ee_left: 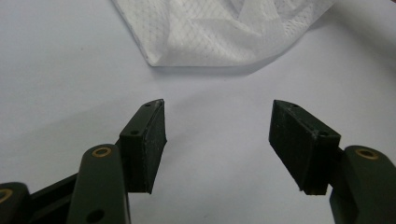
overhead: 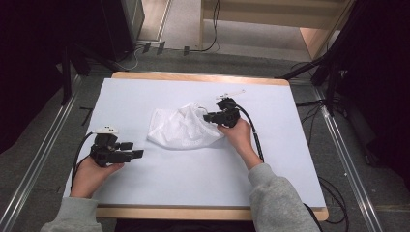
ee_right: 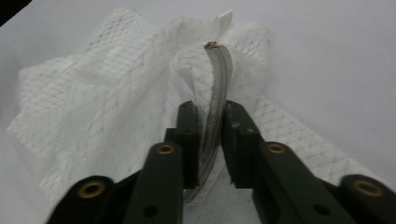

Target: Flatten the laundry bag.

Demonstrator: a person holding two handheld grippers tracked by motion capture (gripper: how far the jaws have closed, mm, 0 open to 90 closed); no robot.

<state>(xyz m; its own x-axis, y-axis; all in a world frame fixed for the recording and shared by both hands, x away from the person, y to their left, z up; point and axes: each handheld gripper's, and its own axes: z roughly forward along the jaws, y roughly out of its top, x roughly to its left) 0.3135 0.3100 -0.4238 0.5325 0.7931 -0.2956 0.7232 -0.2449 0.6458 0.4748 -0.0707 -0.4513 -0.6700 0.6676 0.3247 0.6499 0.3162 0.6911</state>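
Currently we note the right gripper (ee_right: pixel 208 135) clamped on the zipper (ee_right: pixel 218 88) of the white mesh bag (overhead: pixel 181 128), mid-table (overhead: pixel 193 179); the left gripper (ee_left: pixel 217 140), jaws apart, sits near the bag's edge.

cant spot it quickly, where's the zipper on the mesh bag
In the right gripper view the zipper runs up the bag's bunched right edge, pinched by the right tool.

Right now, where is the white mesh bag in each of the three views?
High view: white mesh bag at table centre, right gripper on its right edge.
Left gripper view: bag at top, beyond the open fingers.
Right gripper view: bag centre-left, fingers shut on it.
Shared landmark: the pale blue table cover.
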